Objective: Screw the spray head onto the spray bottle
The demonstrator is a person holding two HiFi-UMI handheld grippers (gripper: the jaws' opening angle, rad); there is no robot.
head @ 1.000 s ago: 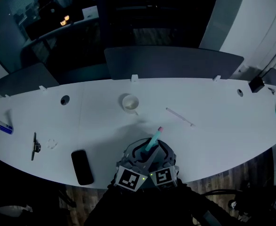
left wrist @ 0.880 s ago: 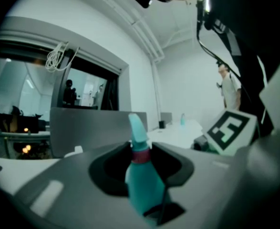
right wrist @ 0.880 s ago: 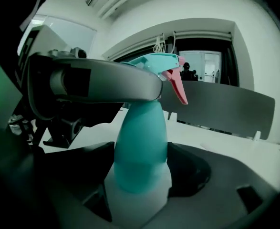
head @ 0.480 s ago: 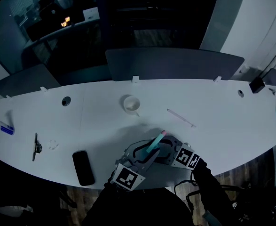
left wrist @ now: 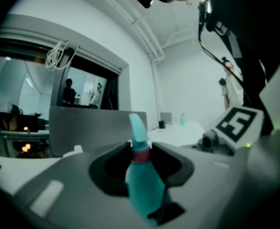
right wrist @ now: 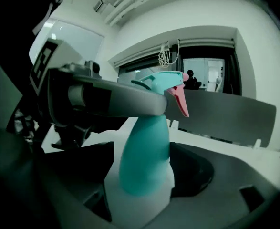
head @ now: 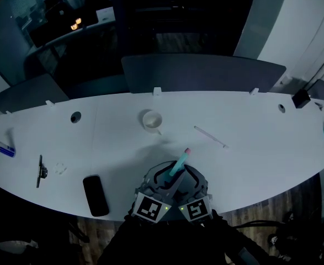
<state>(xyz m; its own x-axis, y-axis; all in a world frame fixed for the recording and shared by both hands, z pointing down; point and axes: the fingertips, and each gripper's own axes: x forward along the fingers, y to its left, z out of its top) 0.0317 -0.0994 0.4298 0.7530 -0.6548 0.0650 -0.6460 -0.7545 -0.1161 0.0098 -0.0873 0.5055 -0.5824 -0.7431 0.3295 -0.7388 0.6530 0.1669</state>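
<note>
Right claw (right wrist: 147, 173) is clamped on the spray bottle (right wrist: 144, 151) body. Left claw (left wrist: 142, 162) is clamped on the spray head (left wrist: 136, 128) at its pink collar. Both sit over the near edge of the tabletop (head: 123, 142).

My plan: lock the right claw, turn only the left about the bottle's axis, use light downward pressure and short turns with regrips, and watch for tilt so it doesn't cross-thread.

The tabletop is white and curved, carrying a cup (head: 152, 120), a phone (head: 95, 196) and a thin stick (head: 210, 137). Dark divider panels (head: 203, 73) stand behind it, and the room is dim.

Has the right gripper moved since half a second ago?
Yes. The right gripper swung left, toward the black phone, ending beside the left gripper.
</note>
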